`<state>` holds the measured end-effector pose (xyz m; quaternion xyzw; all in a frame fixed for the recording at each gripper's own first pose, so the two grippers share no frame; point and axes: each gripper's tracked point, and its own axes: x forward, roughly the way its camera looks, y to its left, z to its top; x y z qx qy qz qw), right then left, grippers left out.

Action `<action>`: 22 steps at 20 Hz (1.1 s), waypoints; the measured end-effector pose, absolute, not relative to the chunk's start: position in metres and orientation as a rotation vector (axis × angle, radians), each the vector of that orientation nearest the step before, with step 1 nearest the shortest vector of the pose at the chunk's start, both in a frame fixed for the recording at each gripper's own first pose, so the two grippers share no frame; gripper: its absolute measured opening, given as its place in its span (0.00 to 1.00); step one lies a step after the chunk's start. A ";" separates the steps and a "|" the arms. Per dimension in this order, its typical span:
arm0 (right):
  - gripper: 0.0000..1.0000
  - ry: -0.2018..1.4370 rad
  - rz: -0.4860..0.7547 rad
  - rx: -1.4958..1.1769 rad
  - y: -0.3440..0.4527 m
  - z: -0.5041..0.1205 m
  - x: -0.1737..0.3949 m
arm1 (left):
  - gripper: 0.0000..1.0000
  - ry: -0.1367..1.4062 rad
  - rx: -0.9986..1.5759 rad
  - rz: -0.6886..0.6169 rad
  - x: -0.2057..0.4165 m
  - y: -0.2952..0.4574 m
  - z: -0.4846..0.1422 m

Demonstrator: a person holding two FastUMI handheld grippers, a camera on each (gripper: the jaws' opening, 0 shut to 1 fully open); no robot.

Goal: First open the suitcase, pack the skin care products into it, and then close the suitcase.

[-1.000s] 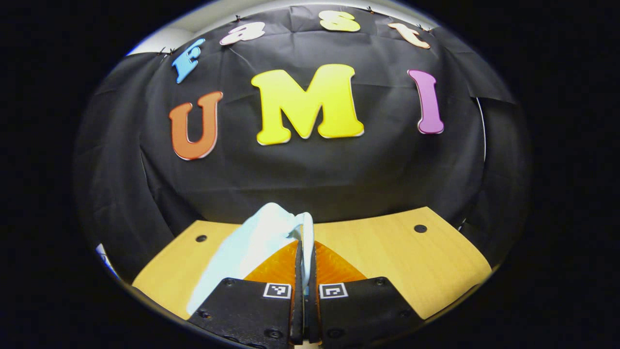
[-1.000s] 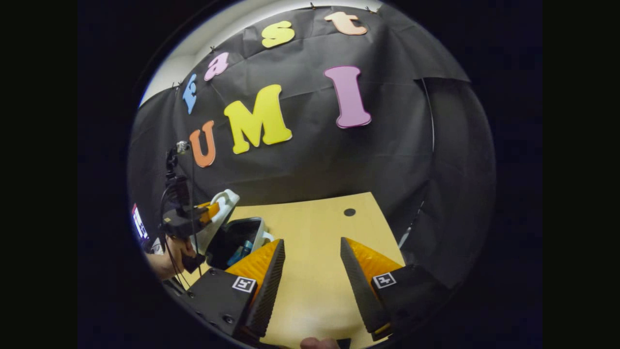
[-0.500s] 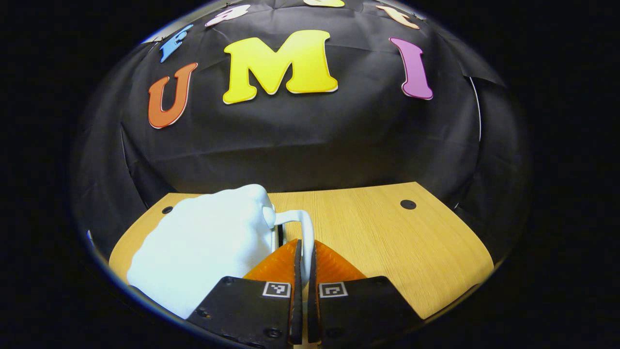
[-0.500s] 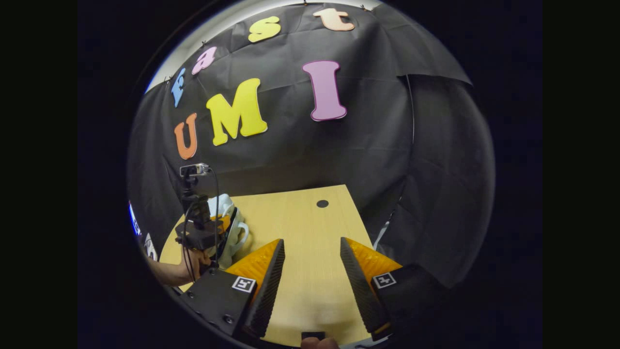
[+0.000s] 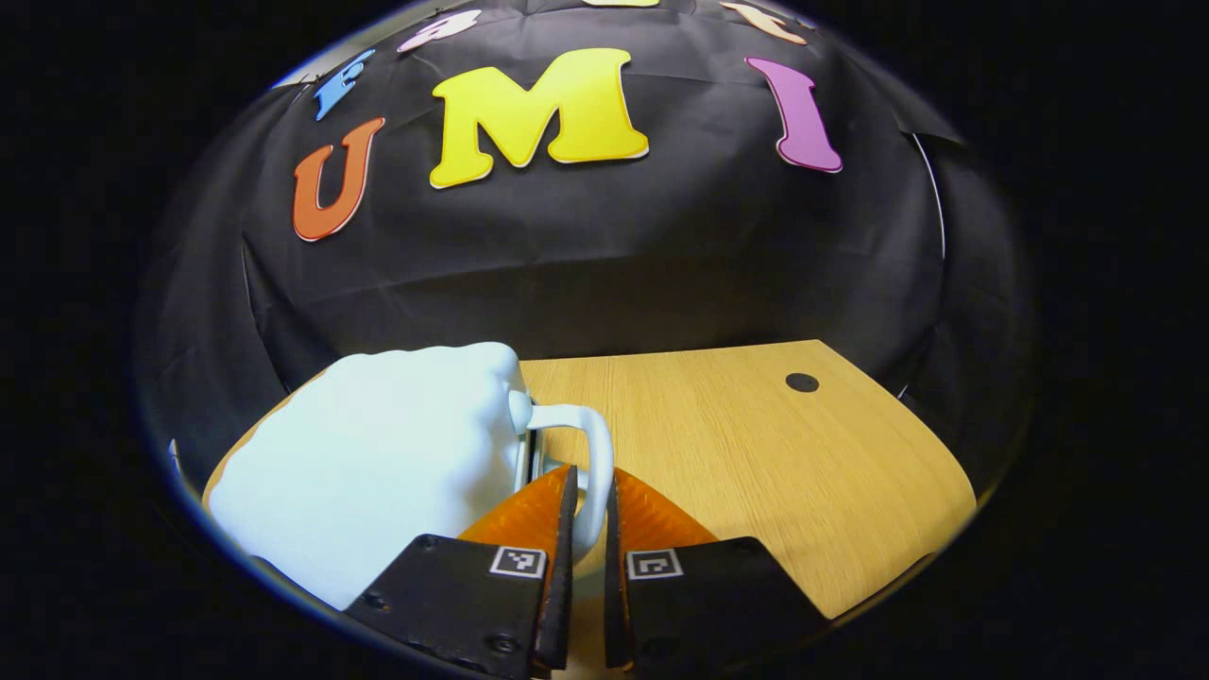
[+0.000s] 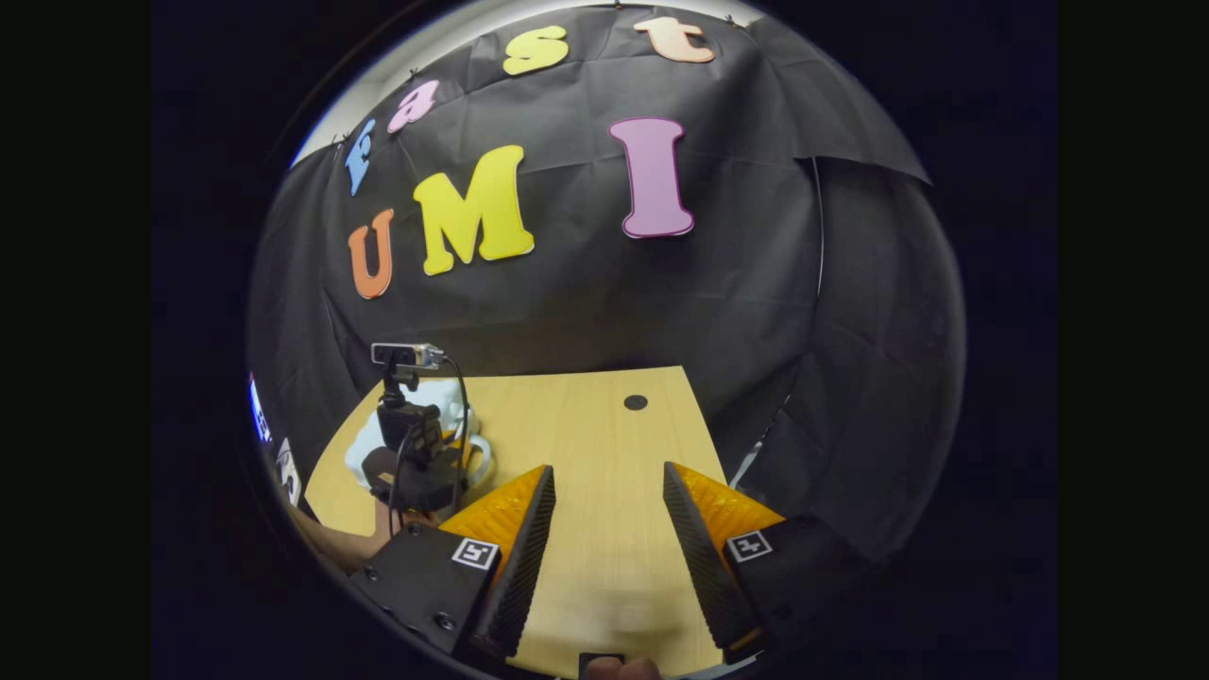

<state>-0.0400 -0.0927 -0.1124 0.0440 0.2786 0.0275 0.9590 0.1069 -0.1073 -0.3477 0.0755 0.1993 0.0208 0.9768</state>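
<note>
Black cloth backs the wooden bench [image 5: 756, 453], where the pale suitcase [image 5: 378, 463] lies apparently closed, its handle [image 5: 595, 453] pinched between the nearly closed left tongs [image 5: 586, 515] to steer the lid, while the right tongs [image 6: 609, 529] hover wide open and empty.

I see even, moderate lighting from overhead in both views. The wooden counter [image 5: 756, 444] is brightly lit, with a soft sheen near its front edge in the right gripper view. The white suitcase [image 5: 378, 463] is nearly washed out, its surface detail lost. Fisheye bending curves the counter's edges, and the rims darken and soften. The middle stays sharp.
</note>
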 end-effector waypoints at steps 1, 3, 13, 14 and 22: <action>0.69 0.560 0.058 0.090 -0.092 -0.111 -0.038 | 0.20 0.404 0.140 0.024 0.106 -0.111 -0.349; 0.69 0.547 0.066 0.093 -0.088 -0.108 -0.034 | 0.35 0.395 0.084 0.001 0.101 -0.117 -0.338; 0.69 0.283 0.108 0.037 -0.017 -0.045 0.017 | 0.92 0.126 0.004 -0.019 0.037 -0.087 -0.142; 0.69 0.252 0.105 0.026 -0.009 -0.037 0.020 | 0.93 0.098 0.009 -0.026 0.033 -0.081 -0.123; 0.71 0.081 0.052 0.009 0.037 0.012 0.019 | 0.93 0.008 -0.031 0.020 -0.010 -0.036 -0.056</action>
